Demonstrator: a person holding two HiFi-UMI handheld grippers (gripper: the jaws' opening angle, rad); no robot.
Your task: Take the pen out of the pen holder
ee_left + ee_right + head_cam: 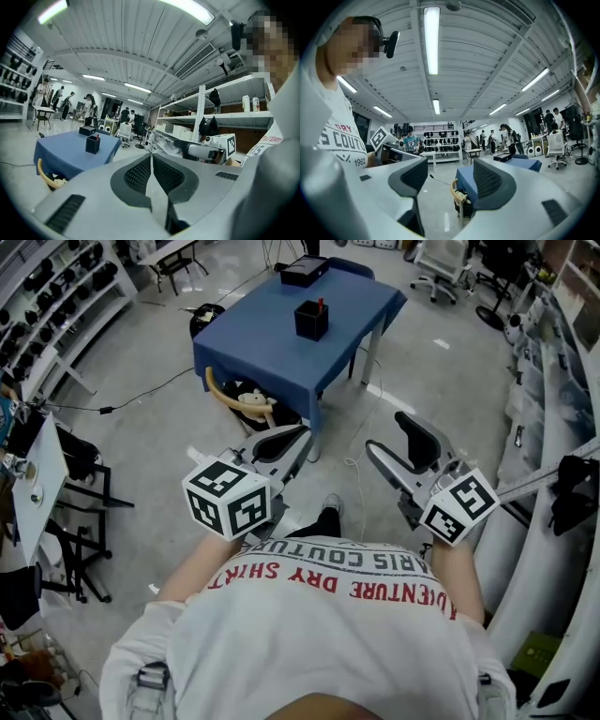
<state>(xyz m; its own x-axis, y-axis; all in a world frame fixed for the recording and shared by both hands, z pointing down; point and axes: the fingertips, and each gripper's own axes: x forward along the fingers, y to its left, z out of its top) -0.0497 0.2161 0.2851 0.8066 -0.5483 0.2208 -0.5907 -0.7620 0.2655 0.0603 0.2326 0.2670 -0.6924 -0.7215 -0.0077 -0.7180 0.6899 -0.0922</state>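
A black pen holder [311,320] stands on the blue table [272,343] far ahead of me, with a red pen [320,304] sticking up from it. The left gripper view shows the same pen holder [93,144] and pen [97,137], small and distant at the left. My left gripper [298,439] is held at waist height, well short of the table, its jaws shut with nothing between them [151,157]. My right gripper [386,433] is beside it, jaws open and empty [450,178]. The right gripper view does not show the holder.
A black box [304,271] lies at the table's far end. A basket with a beige handle [246,399] sits under the table. White shelving [553,352] runs along the right, a rack of dark items [56,296] along the left. Office chairs [441,263] and people stand beyond.
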